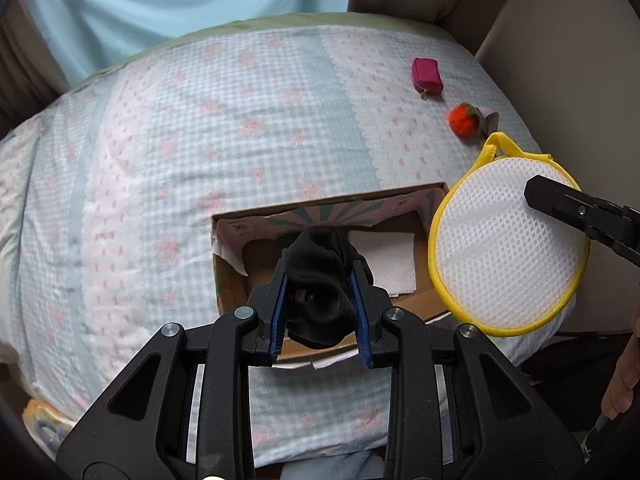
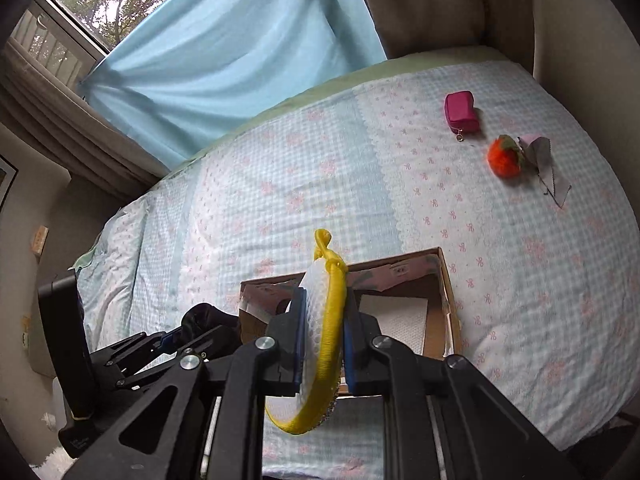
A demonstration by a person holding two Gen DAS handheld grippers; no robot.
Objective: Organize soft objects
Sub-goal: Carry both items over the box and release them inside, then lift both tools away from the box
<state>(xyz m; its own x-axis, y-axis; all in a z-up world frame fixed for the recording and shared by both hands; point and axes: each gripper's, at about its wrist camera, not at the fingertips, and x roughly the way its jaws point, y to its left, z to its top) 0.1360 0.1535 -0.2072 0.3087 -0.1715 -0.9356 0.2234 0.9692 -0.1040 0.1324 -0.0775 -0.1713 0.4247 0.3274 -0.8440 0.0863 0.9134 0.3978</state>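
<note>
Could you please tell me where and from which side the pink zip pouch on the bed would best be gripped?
Grip the pink pouch across its short width, coming straight down from above. It lies flat on the bedspread, a small soft block with both long sides clear; the strawberry pompom sits apart, beyond its zip-pull end.

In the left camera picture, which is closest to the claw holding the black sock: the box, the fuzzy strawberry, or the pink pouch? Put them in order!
From the left gripper:
1. Box, right under it.
2. Strawberry, far off to the right on the bed.
3. Pouch, a bit beyond the strawberry, up and right.
</note>
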